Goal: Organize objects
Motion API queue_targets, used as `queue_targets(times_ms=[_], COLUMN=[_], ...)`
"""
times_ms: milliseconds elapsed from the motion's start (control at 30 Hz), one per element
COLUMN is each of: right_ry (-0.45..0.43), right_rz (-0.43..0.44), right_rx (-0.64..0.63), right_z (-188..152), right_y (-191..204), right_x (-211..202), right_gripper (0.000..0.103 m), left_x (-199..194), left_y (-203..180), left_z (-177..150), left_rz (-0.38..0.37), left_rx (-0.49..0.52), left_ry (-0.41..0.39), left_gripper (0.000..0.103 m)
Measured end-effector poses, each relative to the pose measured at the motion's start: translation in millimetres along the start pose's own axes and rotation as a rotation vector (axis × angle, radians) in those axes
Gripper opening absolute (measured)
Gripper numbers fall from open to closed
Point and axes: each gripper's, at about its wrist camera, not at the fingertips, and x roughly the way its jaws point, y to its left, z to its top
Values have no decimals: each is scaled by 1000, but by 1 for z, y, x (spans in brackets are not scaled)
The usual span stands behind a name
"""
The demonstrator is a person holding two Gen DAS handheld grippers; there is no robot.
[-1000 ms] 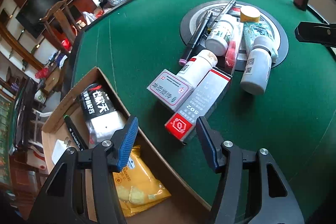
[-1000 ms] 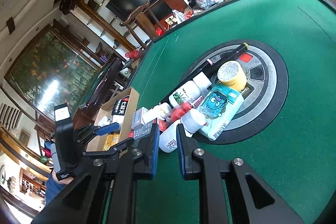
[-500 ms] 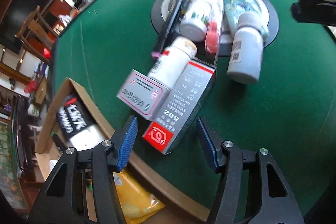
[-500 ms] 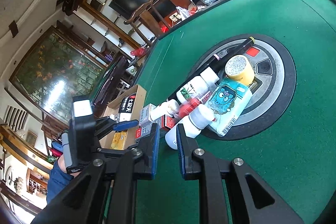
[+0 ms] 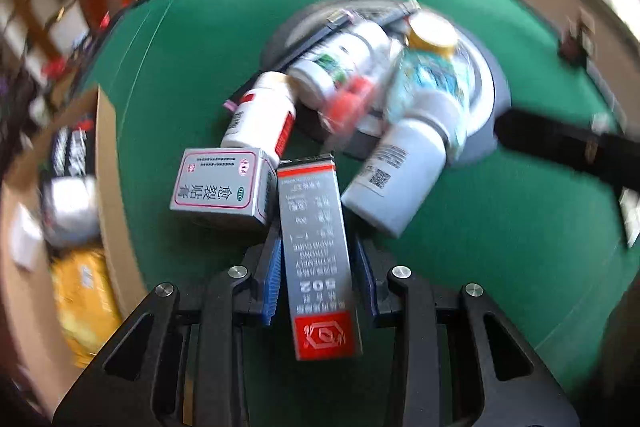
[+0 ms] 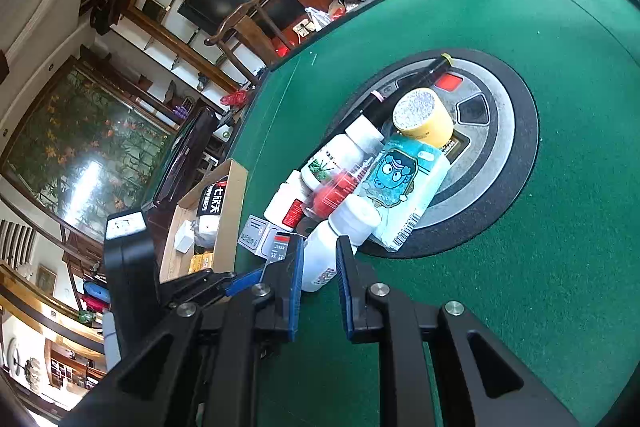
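Closing on the grey 502 box, the left tongs have it between their pads; a skewed pinch could twist it against the pink-edged box touching it. Beyond, right tongs hover clenched, empty.

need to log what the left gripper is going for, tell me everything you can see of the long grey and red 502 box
The 502 box is a long, narrow carton, cardboard by the look of it, grey with white print, a thin red stripe at its far end and a red panel with a white emblem at its near end. It lies lengthwise between the fingers of the left gripper, whose jaws are closing on its long sides; actual pad contact is hard to confirm. Its far end sits against the small grey medicine box and near a white bottle, over the green table.
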Motion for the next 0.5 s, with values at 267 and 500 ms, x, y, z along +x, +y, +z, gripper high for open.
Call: queue_targets(times_ms=[267,500], right_ry=[43,35], right_rz=[-2,-54], right_rx=[89,154], right_z=[-5,-1], right_y=[-6,-2], right_x=[28,46], right_gripper=[18,49], left_x=[3,-4], left_y=[29,18], left_z=[13,-8], left_rz=[-62,-43], left_rx=[-54,-46], left_ry=[-21,-23], left_gripper=[28,28])
